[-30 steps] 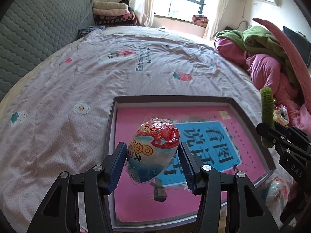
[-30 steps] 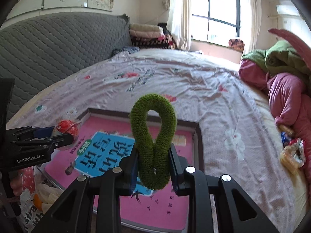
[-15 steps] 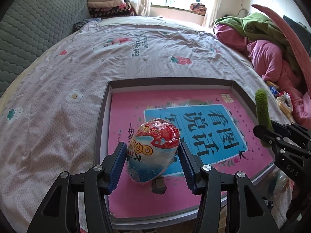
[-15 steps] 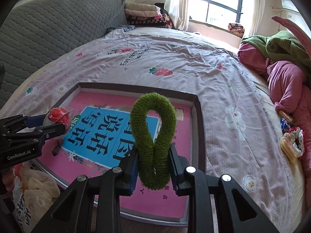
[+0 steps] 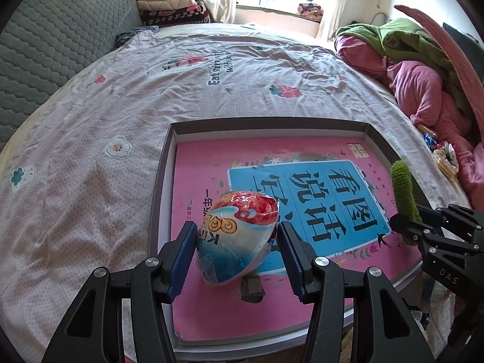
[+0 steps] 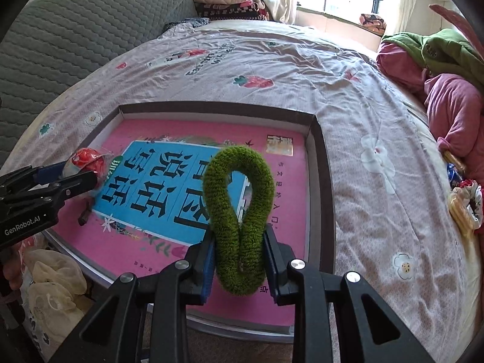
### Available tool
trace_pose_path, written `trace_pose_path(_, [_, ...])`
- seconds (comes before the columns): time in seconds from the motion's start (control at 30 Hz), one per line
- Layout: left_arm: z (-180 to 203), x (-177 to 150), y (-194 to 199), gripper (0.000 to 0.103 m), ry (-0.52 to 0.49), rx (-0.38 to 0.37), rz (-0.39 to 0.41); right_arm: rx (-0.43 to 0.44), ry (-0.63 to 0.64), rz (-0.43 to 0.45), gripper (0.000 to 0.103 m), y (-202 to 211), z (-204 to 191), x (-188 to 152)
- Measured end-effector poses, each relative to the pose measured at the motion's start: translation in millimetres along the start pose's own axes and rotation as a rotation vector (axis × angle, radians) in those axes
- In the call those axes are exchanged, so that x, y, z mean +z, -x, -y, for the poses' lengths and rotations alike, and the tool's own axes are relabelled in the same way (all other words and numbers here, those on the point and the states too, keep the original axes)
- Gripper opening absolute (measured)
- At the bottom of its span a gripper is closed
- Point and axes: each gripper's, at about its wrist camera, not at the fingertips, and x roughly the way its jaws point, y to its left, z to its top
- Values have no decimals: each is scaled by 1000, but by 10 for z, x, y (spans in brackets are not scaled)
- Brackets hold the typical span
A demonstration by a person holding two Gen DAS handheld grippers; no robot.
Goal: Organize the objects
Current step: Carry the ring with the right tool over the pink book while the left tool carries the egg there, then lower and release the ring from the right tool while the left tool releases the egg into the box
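My left gripper [image 5: 237, 251] is shut on a wrapped egg-shaped snack [image 5: 239, 236], red, white and blue, held just above the near left corner of a shallow grey box [image 5: 161, 163]. A pink book with a blue title panel [image 5: 308, 199] lies in the box. My right gripper [image 6: 240, 257] is shut on a fuzzy green hair loop [image 6: 239, 208], upright above the box's near edge [image 6: 322, 181]. The loop also shows in the left wrist view [image 5: 403, 193], and the snack in the right wrist view [image 6: 86, 158].
The box lies on a bed with a pale flowered sheet [image 5: 90, 157]. Pink and green clothes [image 5: 423, 69] are piled at the right. Small snack packets [image 6: 462, 199] lie on the sheet right of the box. Bags [image 6: 51, 284] sit below the box's near left edge.
Both grippers have moved forward and lower over the box, each still holding its object. The box fills more of both views.
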Motion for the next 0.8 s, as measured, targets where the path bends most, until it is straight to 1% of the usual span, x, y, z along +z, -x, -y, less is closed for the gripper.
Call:
trace_pose_path(0.2, [5, 3, -6, 56, 3, 2, 1, 8, -17, -9, 30, -20, 21, -5])
trace_pose_path(0.3, [7, 4, -10, 56, -1, 8, 1, 7, -19, -10, 32, -20, 32, -7])
trace_pose_path(0.43, [18, -1, -19, 57, -13, 28, 2, 5, -24, -20, 33, -35, 44, -5])
trace_pose_path(0.63, [12, -7, -45, 58, -13, 39, -8, 10, -18, -16, 44, -30, 46, -9])
trace_pose_path(0.8, [25, -17, -56, 58, -18, 45, -14, 1, -23, -9, 49, -23, 61, -6])
